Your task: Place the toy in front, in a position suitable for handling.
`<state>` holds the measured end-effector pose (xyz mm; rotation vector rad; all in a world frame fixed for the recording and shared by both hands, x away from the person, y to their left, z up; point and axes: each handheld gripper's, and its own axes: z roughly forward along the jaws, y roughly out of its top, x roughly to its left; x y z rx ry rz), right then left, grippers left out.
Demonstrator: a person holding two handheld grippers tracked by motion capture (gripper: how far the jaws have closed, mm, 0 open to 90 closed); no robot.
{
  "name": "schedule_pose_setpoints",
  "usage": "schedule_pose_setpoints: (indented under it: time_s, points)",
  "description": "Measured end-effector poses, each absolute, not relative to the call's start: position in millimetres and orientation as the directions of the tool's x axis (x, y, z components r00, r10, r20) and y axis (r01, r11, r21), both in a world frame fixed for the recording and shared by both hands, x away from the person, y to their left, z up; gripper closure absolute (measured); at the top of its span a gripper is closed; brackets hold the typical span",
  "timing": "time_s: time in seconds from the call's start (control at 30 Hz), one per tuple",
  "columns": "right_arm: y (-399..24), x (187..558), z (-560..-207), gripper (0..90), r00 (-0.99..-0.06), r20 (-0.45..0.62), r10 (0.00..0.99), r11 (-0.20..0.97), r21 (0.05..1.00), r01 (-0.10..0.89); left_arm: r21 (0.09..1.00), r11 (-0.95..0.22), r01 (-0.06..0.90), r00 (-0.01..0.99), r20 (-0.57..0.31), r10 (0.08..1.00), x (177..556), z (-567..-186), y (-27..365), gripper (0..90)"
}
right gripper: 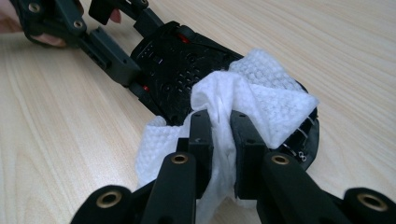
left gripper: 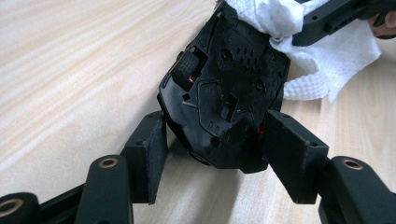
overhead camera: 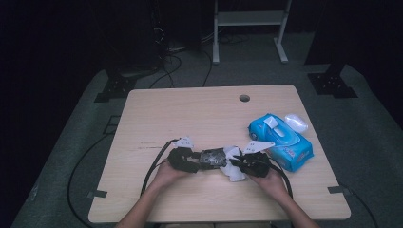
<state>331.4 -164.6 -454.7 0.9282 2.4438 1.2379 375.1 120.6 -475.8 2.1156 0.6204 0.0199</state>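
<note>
My left gripper [left gripper: 212, 154] has its jaws half open around the near end of a black computer mouse [left gripper: 224, 93] lying upside down on the table [left gripper: 70, 70]. The right-hand pad sits against the shell; whether the left-hand pad touches it I cannot tell, since a sliver of shadow shows there. The mouse's underside faces up, with its moulded recesses and small holes, and a little red shows at two spots along its edge. Its far end is covered by one white wet wipe [right gripper: 243, 107], and its rim is cut off behind the fabric.

My right gripper [right gripper: 219, 140] has its jaws pinched tight on a fold of that wipe, pressing it onto the mouse; the fold itself is buried between the pads.

From the high view, both grippers meet near the front edge of the table, the mouse between them, and the details are dark and small there. Two cables trail back from the grippers.

Farther off to the right lies one blue pack of wet wipes [overhead camera: 281, 141], its lid flap raised, and just beyond it one small white crumpled thing [overhead camera: 296, 122] that I cannot identify. One round hole [overhead camera: 244, 98] sits near the table's far edge.
</note>
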Motion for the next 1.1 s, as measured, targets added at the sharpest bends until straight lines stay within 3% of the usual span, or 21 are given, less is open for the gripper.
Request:
schedule_pose_setpoints:
  time_s: [0.47,1.1]
  points:
    - [-168.0,330.8,-456.6,79.9,-0.768,0.077,0.635,0.424,0.797,0.43,0.81,-0.493,0.317,0.891,-0.076,0.448,366.6,-472.4,116.6,44.2]
    - [-167.9,324.1,-458.8,79.5,-0.78,0.079,0.62,0.451,0.778,0.437,0.852,-0.476,0.22,0.906,0.003,0.424,355.6,-469.5,120.4,53.6]
